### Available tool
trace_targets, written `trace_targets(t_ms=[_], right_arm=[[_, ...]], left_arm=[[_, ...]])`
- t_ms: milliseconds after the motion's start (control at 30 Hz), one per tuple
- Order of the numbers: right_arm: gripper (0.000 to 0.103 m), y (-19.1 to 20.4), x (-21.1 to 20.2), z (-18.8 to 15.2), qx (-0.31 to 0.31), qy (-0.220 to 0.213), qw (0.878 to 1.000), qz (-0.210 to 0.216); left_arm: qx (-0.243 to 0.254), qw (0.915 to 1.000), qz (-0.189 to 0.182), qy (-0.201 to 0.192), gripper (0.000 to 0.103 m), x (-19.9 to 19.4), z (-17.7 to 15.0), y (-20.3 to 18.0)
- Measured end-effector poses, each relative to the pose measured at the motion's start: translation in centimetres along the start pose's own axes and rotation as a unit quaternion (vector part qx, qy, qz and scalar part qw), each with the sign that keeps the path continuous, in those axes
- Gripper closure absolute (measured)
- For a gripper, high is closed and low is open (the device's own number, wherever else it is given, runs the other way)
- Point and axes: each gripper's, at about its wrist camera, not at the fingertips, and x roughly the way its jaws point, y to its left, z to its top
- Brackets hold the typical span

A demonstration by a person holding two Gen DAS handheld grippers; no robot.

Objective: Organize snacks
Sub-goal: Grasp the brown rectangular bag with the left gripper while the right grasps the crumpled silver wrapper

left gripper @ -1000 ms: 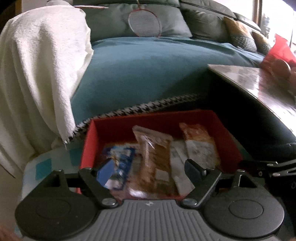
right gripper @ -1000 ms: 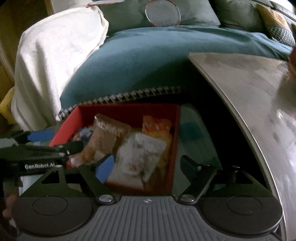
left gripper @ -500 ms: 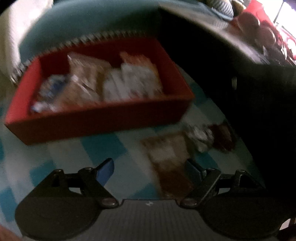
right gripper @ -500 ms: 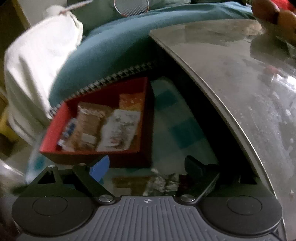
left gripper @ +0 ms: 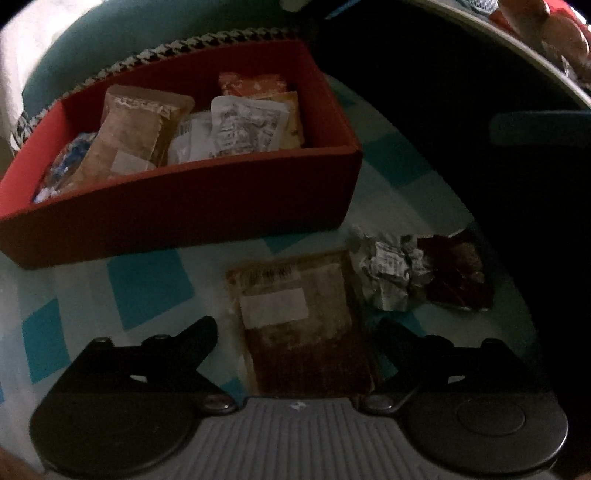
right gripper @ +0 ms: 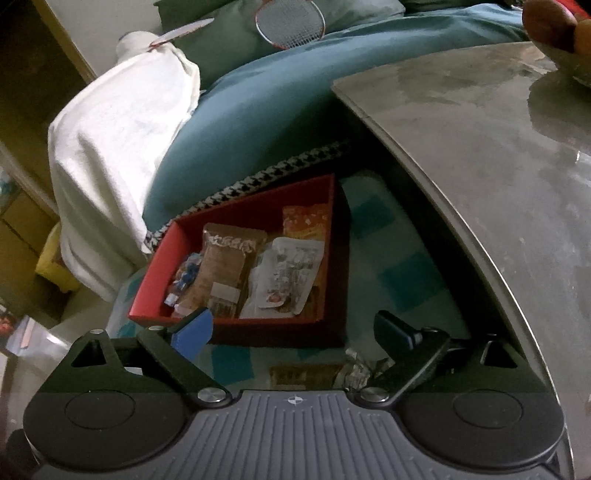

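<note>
A red box (left gripper: 207, 199) holds several snack packets: a brown one (left gripper: 125, 136), a white one (left gripper: 240, 129) and an orange one (left gripper: 258, 83). In front of it on the blue-checked cloth lie a brown packet (left gripper: 295, 317), a crumpled silver wrapper (left gripper: 391, 269) and a dark red packet (left gripper: 458, 273). My left gripper (left gripper: 295, 332) is open and low, its fingers either side of the brown packet. My right gripper (right gripper: 295, 332) is open and empty, higher up, above the box (right gripper: 177, 243).
A grey tabletop (right gripper: 480, 147) overhangs the cloth on the right, with a dark gap beneath. A teal sofa cushion (right gripper: 258, 99) and a white towel (right gripper: 118, 147) lie behind the box. A racket (right gripper: 291, 22) rests on the sofa.
Both grippers pulled back from over the box. The left one dropped towards the loose packets on the cloth. The right one rose and drew back.
</note>
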Motion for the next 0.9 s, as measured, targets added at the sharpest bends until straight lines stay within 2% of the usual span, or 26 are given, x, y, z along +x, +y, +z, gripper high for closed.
trace_targets(t_ms=[67,167,367,467,600,633,800,900], right_arm=[[0.006,-0.1,-0.2,-0.2,-0.002,0.002,1.0,0.002],[0.006,-0.2,-0.1,-0.5,-0.003,0.01,1.0,-0.001],[0.006,0.5,1.0,-1.9,-0.039,0.05,0.998,-0.006],[0.006,0.7,1.7,-2.6,-0.08,0.075,0.994,-0.012],[0.005,0.4,3.2,-2.3,-0.144,0.112,0.983,-0.014],[0.005,0.2,3.8,-2.0,-0.154,0.123,0.98,-0.015],[0.005,-1.6,7.6,-1.7,-0.161,0.177,0.97,-0.032],[0.0,-2.6,9.0,-2.3,-0.162,0.197,0.966,-0.047]], left_arm=[[0.027,0.9996,0.005,-0.01,0.028,-0.5,-0.7,0.0],[0.045,0.999,0.001,-0.007,0.036,-1.7,-2.0,1.6],[0.045,0.9986,0.009,0.024,0.039,-4.0,-4.7,7.1],[0.051,0.998,0.018,0.032,0.04,-5.2,-6.1,9.7],[0.025,0.9982,-0.009,0.053,0.04,-5.0,-7.0,12.7],[0.024,0.9985,-0.015,0.047,0.04,-5.2,-7.1,12.8],[0.022,0.9973,-0.048,0.051,0.041,-5.3,-6.5,13.1],[0.019,0.9966,-0.06,0.053,0.042,-5.4,-6.3,13.6]])
